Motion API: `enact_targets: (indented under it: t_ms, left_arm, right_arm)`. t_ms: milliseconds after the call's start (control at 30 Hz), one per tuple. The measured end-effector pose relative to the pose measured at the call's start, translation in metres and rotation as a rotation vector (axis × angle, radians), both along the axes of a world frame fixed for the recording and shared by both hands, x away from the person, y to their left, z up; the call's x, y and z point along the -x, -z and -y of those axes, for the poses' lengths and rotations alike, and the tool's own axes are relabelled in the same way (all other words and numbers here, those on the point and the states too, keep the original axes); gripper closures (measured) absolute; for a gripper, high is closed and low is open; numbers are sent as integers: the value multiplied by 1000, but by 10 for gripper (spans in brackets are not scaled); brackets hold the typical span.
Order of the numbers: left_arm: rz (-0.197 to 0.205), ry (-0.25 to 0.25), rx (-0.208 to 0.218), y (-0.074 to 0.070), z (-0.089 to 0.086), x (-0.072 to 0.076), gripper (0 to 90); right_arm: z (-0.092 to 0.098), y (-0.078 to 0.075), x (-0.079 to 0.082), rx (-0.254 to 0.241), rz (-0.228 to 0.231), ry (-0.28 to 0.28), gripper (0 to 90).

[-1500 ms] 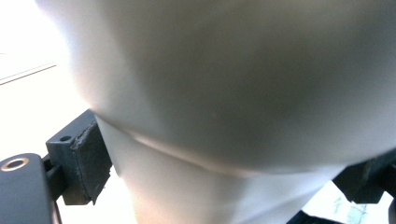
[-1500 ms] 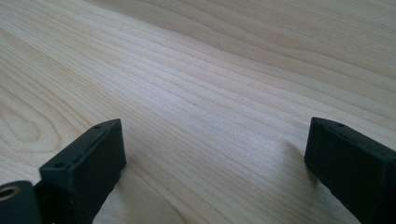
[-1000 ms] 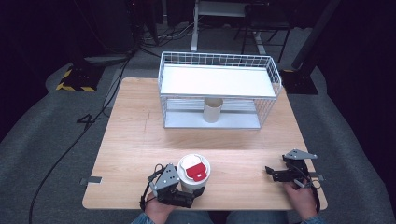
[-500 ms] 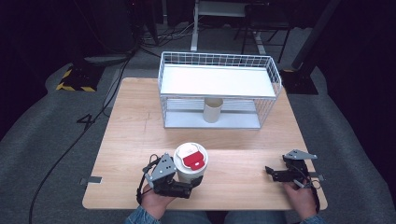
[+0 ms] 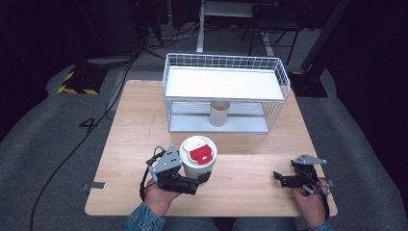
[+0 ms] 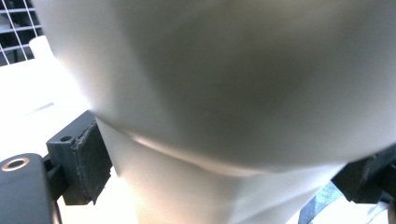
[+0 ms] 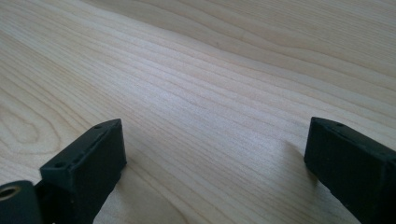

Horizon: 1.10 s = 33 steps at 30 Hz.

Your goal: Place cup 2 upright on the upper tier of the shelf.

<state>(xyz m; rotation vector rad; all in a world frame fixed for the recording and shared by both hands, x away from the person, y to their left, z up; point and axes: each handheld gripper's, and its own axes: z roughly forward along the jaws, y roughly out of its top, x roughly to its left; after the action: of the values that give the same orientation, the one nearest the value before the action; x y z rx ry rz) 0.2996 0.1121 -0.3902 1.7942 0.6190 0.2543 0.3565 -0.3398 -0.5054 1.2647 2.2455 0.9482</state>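
High view: left gripper (image 5: 199, 179) has the lidded cup (image 5: 198, 156) clamped over the near worktop (image 5: 250, 144); placing it at the wire rack (image 5: 226, 94) looks left to do. Left gripper view: jaws tight on the cup wall (image 6: 224, 116). Right gripper view: right gripper (image 7: 215, 158) jaws wide, empty.

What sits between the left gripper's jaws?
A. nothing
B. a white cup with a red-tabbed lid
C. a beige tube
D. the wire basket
B: the left gripper is closed around the cup, its pads pressed on the cup's white wall.
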Motion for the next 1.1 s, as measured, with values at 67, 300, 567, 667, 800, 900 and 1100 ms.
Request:
enact_targets:
  t_ms: [67,300,567,667,800,900,1100]
  left_arm:
    - [3,4,-2,-5,0,-4,96]
    - [-7,34,36,-24,-2,-19,96]
    - [30,35,4,-48,0,-36,97]
    - [41,32,8,-55,0,-42,96]
    - [46,30,30,-64,2,-52,97]
    - [57,33,31,-73,4,-59,97]
    - [79,37,24,-90,12,-75,97]
  right_arm:
    - [0,0,0,0,0,0,55]
    - [0,0,0,0,-1,0,54]
    - [0,0,0,0,-1,0,53]
    - [0,0,-1,1,-3,2,44]
    - [0,0,-1,1,-3,2,42]
    - [0,0,-1,1,-4,3,42]
    - [0,0,-1,1,-4,3,42]
